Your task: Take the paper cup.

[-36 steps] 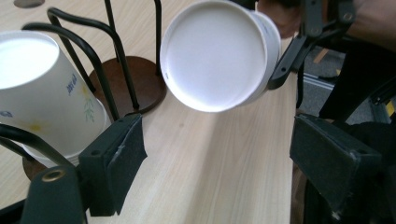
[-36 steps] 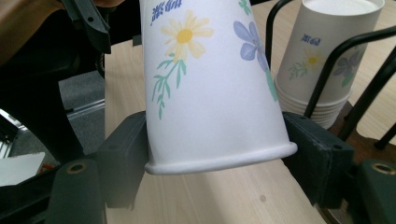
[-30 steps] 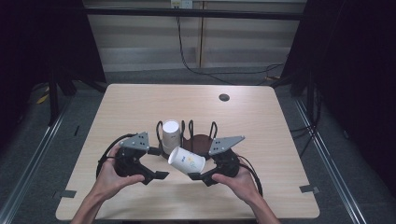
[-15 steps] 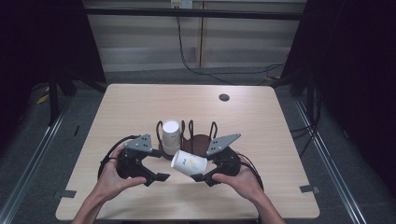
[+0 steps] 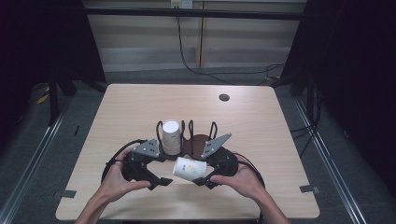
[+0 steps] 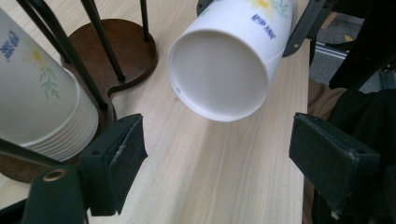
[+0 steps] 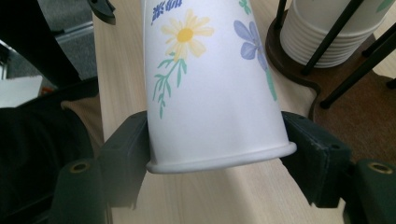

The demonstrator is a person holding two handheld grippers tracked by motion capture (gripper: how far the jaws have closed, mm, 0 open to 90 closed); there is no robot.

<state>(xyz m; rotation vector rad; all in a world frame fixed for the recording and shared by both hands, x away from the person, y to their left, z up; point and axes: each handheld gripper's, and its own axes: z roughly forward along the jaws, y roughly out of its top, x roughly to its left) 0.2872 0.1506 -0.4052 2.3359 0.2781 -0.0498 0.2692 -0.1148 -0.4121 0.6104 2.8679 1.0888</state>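
Note:
A white paper cup (image 5: 189, 168) printed with flowers lies on its side above the table, its flat base toward my left gripper. My right gripper (image 5: 201, 172) is shut on it near the rim (image 7: 219, 161), one pad on each side. My left gripper (image 5: 161, 181) stands open just short of the cup's base (image 6: 224, 70). Its jaws have just been closing a little and its pads (image 6: 116, 154) touch nothing. Behind both grippers, a stack of matching cups (image 5: 171, 135) sits upside down in a wire holder with a dark wooden base (image 5: 198, 142).
The holder's black wire posts (image 6: 100, 42) rise close to the left of my left gripper. A small black disc (image 5: 224, 97) lies at the table's far right. The light wooden table (image 5: 261, 126) has bare room on both sides, and its front edge is just below the hands.
The left gripper has drifted slightly toward the table's near edge and its jaws have narrowed a little. The right gripper still holds the cup in almost the same place.

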